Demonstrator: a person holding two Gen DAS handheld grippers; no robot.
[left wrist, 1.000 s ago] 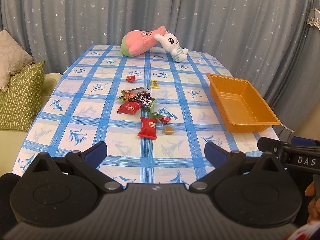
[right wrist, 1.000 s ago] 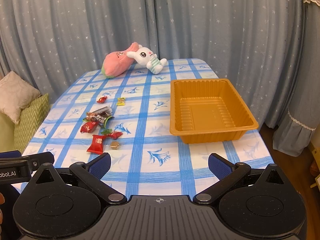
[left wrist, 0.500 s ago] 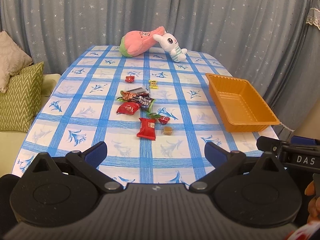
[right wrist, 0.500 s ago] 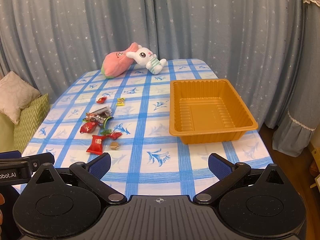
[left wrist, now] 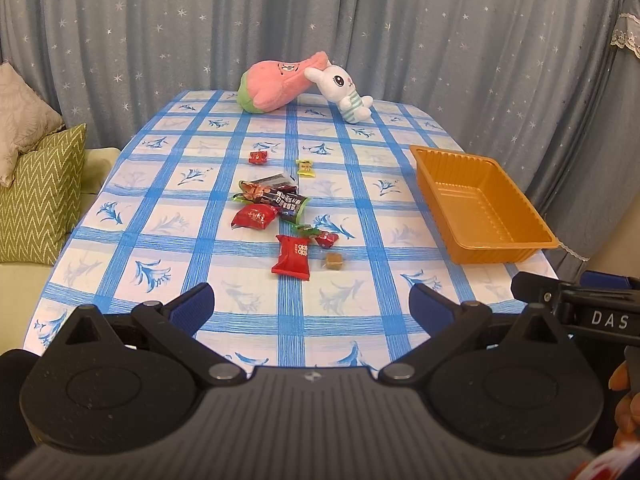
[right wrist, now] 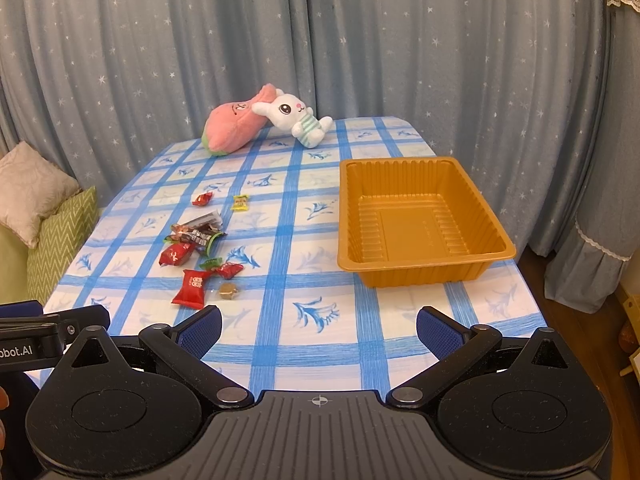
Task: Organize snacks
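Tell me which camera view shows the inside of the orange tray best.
The right wrist view: the orange tray sits near and almost square-on, its whole ribbed floor visible and bare. The left wrist view shows it off to the right, more oblique.

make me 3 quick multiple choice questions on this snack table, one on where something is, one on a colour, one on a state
1. Where do the snacks lie relative to the tray?
A. inside it
B. on the cloth to its left
C. behind it by the curtain

2. What colour is the tray?
A. orange
B. green
C. white

3. How do the two grippers stand?
A. both shut on snacks
B. one open, one shut
C. both open and holding nothing

Answers
1. B: in the right wrist view the wrappers are scattered on the checked cloth, left of the tray.
2. A: its walls and floor are orange in both views.
3. C: the left gripper and right gripper show fingers spread wide with only cloth between.
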